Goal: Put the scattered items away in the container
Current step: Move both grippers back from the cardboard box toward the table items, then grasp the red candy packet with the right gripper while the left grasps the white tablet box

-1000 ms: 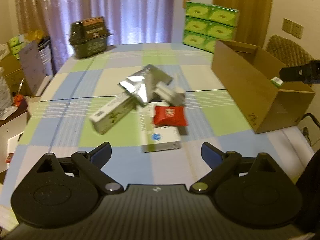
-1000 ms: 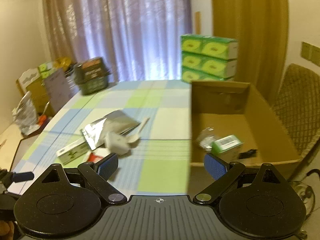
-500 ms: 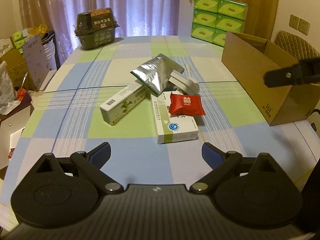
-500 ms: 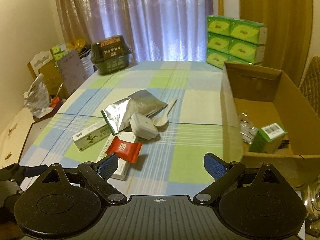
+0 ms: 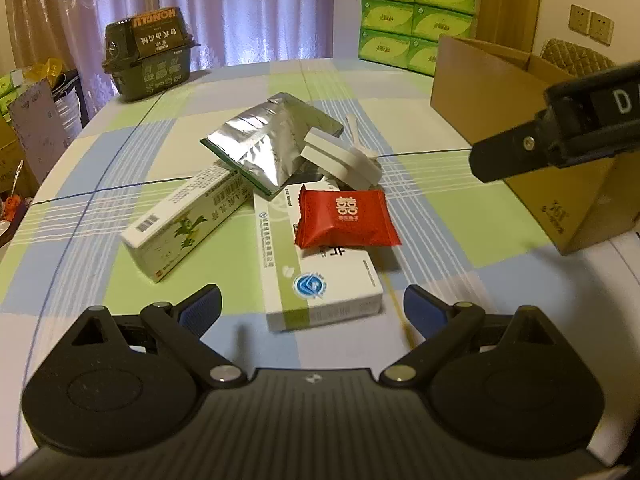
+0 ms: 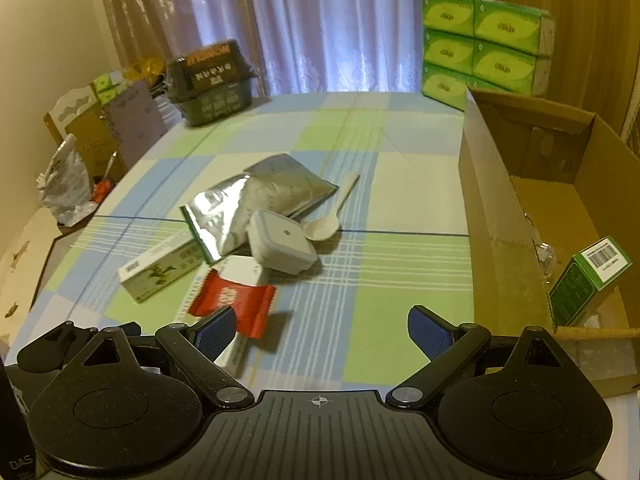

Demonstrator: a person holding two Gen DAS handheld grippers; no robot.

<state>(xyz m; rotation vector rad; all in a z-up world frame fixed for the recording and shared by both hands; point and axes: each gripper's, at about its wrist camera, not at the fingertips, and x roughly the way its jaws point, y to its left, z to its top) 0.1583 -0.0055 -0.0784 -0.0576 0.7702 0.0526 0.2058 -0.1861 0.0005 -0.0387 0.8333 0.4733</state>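
While both hand-held grippers, left (image 5: 312,308) and right (image 6: 320,330), hang released, pile sits mid-worktop (image 5: 100,152); box (image 6: 516,216) to the right. Next: grab red pack (image 5: 346,218) w/ left, approx.

You have free tablecloth (image 6: 400,280) between the pile and the cardboard box (image 6: 492,240); its tall near wall blocks a low entry, and inside seems partly free.

L gripper (image 5: 312,310) open over checked table (image 5: 420,216): red packet (image 5: 346,218) atop white box (image 5: 316,276), foil pouch (image 5: 272,144) behind, cardboard box (image 5: 496,92) at right.
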